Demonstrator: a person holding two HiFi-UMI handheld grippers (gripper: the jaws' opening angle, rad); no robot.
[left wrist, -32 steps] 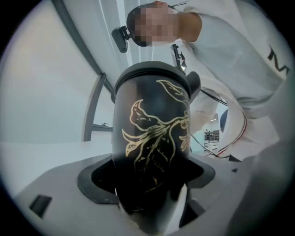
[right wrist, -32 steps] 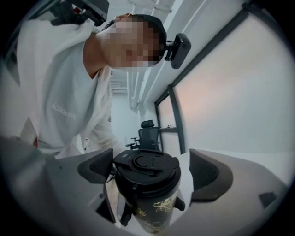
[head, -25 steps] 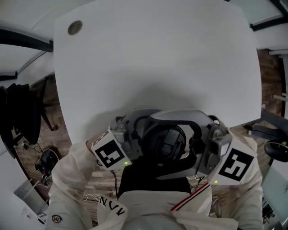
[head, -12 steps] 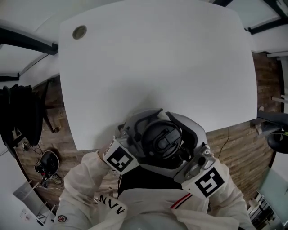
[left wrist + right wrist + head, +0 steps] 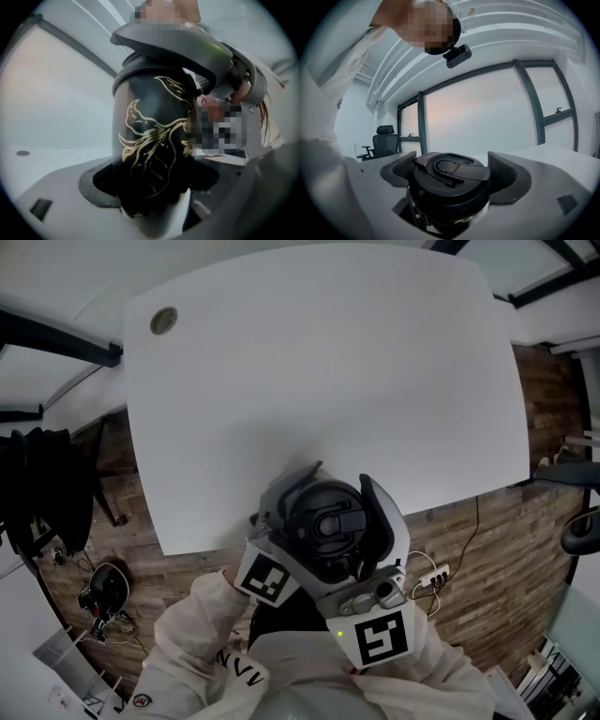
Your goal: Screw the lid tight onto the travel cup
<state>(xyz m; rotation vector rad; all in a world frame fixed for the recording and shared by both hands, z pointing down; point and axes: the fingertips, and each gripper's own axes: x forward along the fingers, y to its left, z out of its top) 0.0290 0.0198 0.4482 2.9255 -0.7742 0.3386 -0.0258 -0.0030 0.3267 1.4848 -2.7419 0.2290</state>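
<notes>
A black travel cup (image 5: 150,140) with a gold leaf pattern stands upright between my left gripper's (image 5: 154,190) jaws, which are shut on its lower body. Its black lid (image 5: 450,171) with a flip tab sits on top of the cup. My right gripper (image 5: 450,174) is shut on the lid, with a ribbed pad (image 5: 502,169) against each side. In the head view the lid (image 5: 328,519) shows from above, close to the person's chest at the table's near edge. The cup's body is hidden under it.
The white table (image 5: 328,362) stretches away beyond the cup, with a round cable hole (image 5: 163,320) at its far left corner. Wooden floor (image 5: 478,549) with a power strip (image 5: 433,575) lies to the right. An office chair (image 5: 377,140) stands by the windows.
My right gripper has swung clockwise round the lid, so its marker cube went from the cup's right side to below it. The left gripper and the cup have barely moved.
</notes>
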